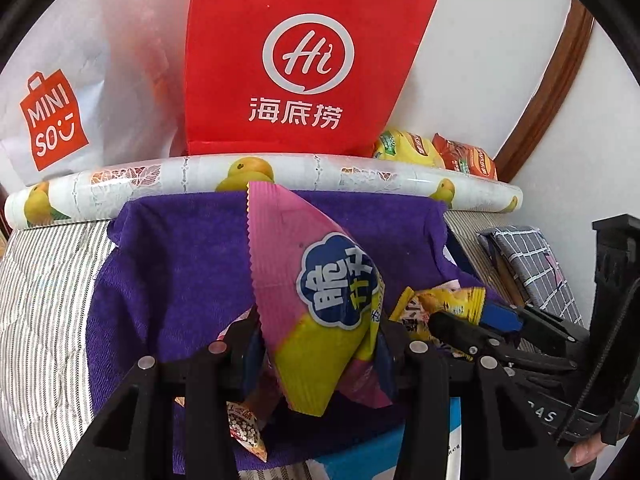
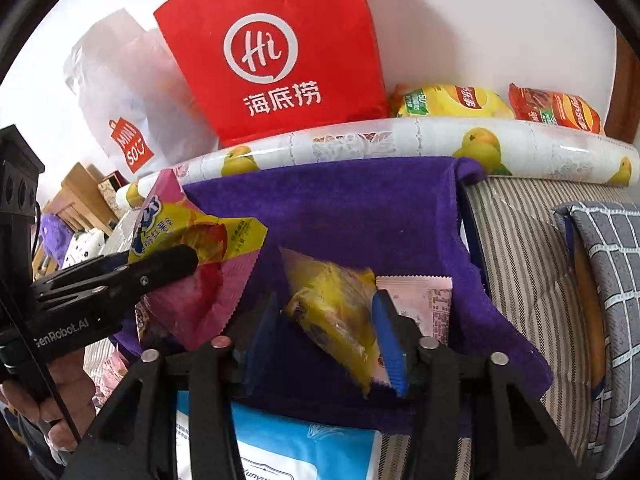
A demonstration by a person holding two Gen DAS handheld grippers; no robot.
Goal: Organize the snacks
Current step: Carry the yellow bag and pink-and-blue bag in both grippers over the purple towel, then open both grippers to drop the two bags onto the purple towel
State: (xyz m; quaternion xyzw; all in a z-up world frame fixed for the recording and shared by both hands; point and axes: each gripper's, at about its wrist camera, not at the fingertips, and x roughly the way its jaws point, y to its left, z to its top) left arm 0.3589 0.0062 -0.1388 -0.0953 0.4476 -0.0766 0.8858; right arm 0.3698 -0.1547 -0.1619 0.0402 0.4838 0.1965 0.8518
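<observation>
**Left side.** The left gripper is closed narrowly on the lower part of a pink-and-yellow snack packet. The packet stands tall and tilted above the purple towel.
- Risk: the packet is pinched low, so its long free end could swing or pivot in the pads when it is carried. It could also slide out, since the film looks slick.
- Risk: puffed contents may be crushed if the grip is tightened.
- A small spotted packet lies just below the jaws and could be knocked on a downward move.

**Centre.** The two grippers are close together over the towel, so a sideways move by either could bring fingers or packets into contact.

**Right side.** The right gripper is partly open. A yellow packet lies on the towel between the pads. The right pad seems to touch its edge and the left pad stands apart, so the packet is judged not gripped.
- Risk: if the gripper is lifted now, the packet would be left behind or dragged.
- Risk: if the jaws are closed carelessly, the pink sachet just beside it could be pinched along with it, or a fold of towel.
</observation>
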